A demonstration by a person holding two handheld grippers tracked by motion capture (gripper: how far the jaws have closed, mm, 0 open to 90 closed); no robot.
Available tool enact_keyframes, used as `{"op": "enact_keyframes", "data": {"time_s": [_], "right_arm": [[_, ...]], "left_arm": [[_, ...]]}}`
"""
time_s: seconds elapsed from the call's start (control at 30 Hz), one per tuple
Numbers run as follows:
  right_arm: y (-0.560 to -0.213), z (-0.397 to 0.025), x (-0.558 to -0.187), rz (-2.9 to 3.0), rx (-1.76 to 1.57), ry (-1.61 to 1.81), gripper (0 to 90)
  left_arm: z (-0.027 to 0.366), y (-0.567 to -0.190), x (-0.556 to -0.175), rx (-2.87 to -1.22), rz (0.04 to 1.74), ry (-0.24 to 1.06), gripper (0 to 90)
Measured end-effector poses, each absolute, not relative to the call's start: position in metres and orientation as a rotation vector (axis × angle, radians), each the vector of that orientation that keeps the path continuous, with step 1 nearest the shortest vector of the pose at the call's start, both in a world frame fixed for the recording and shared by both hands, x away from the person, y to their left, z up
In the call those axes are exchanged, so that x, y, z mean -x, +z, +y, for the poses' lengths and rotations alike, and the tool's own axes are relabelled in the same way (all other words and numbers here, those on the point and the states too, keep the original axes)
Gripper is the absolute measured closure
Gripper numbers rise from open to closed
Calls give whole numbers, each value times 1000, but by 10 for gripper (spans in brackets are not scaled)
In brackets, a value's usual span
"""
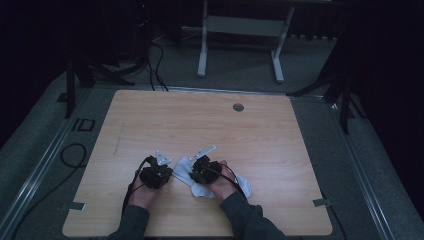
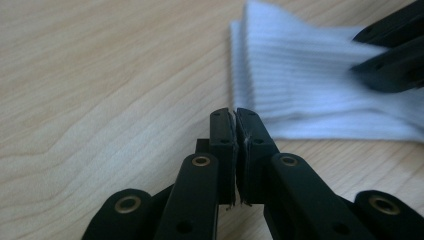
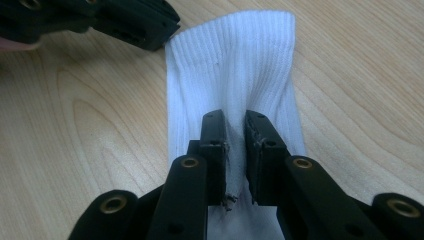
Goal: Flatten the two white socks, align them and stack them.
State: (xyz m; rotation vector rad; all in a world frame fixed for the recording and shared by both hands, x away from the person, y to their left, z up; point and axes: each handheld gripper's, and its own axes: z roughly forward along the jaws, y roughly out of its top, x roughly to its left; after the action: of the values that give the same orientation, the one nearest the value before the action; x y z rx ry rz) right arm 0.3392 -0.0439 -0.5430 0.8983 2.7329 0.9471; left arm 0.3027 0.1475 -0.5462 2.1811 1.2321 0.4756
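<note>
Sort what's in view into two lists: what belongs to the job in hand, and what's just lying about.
In the job:
- white ribbed sock, pinched in a fold
- right gripper, shut on the sock
- left gripper, shut, holding nothing, beside the sock

Lying about:
- wooden table
- cable on the floor
- white desk frame behind

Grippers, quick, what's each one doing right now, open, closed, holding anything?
Left gripper: closed, empty, beside the white ribbed sock.
Right gripper: closed on the white ribbed sock, pinching a fold of it.
</note>
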Motion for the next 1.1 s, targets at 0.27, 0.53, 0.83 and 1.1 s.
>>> {"op": "enact_keyframes", "data": {"time_s": [0.27,0.53,0.83,1.1], "right_arm": [[-544,-43,-339,2746,-890,943,776],[-544,-42,-338,2752,-873,931,764],[-543,-41,-335,2771,-839,935,653],[-543,-38,-329,2781,-779,904,589]], "left_arm": [[142,-542,-305,-2145,1193,446,808],[135,-545,-309,-2146,1191,432,853],[140,-533,-306,-2118,1167,473,885],[143,-540,-309,-2138,1233,490,882]]}}
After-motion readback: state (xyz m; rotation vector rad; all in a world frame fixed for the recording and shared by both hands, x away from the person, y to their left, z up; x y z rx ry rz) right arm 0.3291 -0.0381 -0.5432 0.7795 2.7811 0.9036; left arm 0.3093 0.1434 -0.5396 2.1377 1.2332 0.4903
